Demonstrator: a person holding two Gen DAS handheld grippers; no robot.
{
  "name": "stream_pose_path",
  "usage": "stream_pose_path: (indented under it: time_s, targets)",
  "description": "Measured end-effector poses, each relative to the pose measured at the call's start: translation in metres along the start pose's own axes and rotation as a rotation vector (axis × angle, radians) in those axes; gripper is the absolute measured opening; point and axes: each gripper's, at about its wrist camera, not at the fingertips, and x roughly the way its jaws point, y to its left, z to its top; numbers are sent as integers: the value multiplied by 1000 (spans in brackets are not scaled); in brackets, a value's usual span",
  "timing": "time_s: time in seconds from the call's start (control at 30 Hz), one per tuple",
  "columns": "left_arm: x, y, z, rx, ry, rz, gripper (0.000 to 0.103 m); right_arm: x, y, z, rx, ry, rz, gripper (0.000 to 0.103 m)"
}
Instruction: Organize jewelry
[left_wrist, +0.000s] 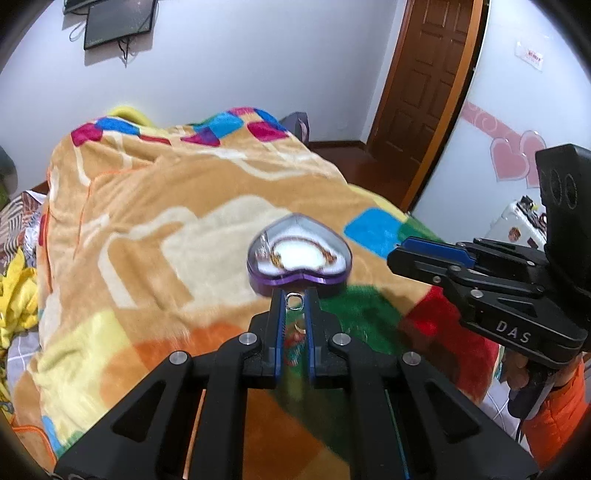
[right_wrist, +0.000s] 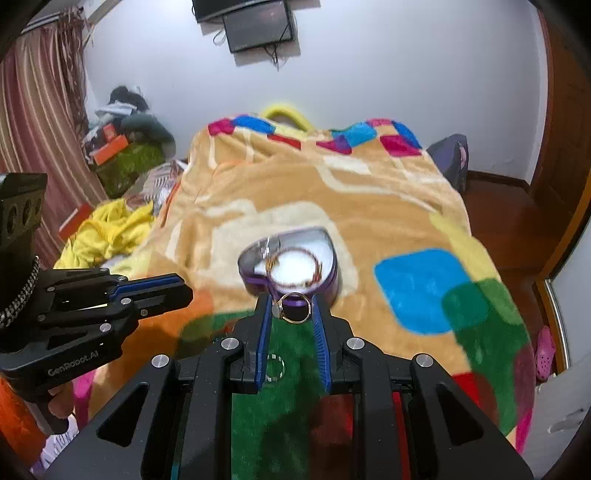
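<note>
1. A small silver ring (left_wrist: 294, 301) is clenched between the pads of the left claw (left_wrist: 294, 300), low in the centre of the left wrist view.
2. A gold ring (right_wrist: 293, 308) with a pale stone is gripped by the right claw (right_wrist: 291, 308), centre of the right wrist view.
3. A purple heart-shaped box (right_wrist: 291, 264), with a bracelet seen inside, is pictured on the bed's patchwork blanket (right_wrist: 406, 206), just above both claws.
</note>
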Motion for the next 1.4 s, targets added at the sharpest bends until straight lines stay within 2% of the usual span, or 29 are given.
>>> stream_pose_path:
  time_s: [0.27,0.5,1.07,1.4]
  targets:
    - [0,1,18,11,-45,2,8,-6,-2,22,19,-72,4,20]
    - [13,1,28,19,-47,-6,8,2,-7,32,38,-87,10,20]
    - [69,13,28,-9,55,-35,8,46,-17,35,48,32,53,20]
    - [79,12,32,-1,76,-51,8,56,-22,36,48,65,62,20]
